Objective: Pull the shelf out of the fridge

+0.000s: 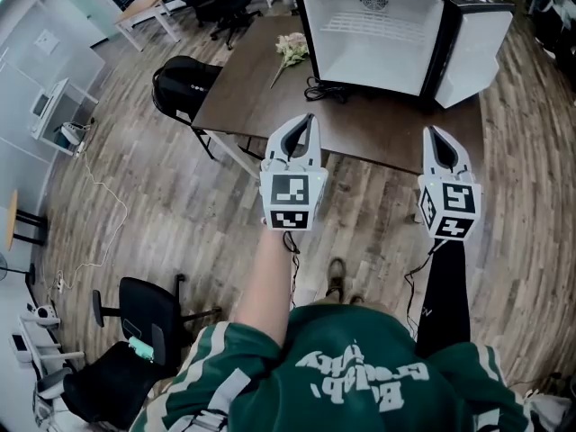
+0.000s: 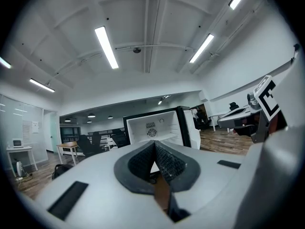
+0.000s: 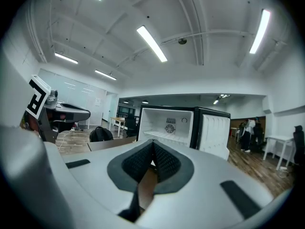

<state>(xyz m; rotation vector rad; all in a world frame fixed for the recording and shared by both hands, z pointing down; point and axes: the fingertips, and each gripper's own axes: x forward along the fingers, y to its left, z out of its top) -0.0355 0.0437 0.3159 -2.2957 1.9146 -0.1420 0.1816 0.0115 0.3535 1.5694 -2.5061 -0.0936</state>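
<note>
Although the fridge (image 1: 369, 57) already stands open, nothing of the real work is done: the shelf (image 1: 371, 22) sits fully inside, and neither of my tools has reached it.

I stand a few steps back from a dark table (image 1: 261, 88) on a wood-plank floor, and the small black fridge sits at the table's far end. Its door (image 1: 475, 50) is swung out to the right, so that part needs no doing. What is left is everything else – walking in, opening a gripper, taking hold of the shelf's front edge and drawing it straight out.

My left gripper (image 1: 308, 119) and right gripper (image 1: 430, 132) are held out in front of me, side by side and well apart, both aimed towards the fridge. Each has its jaws pressed together at the tips with nothing between them (the gripper views show the ribbed dark pads meeting in a point).

The shelf is a thin white wire rack lying flat across the upper part of the white cabinet, below a round fan grille on the back wall. It looks bare – I see nothing resting on it.

A small bunch of pale flowers (image 1: 291, 48) lies on the table to the fridge's left.
</note>
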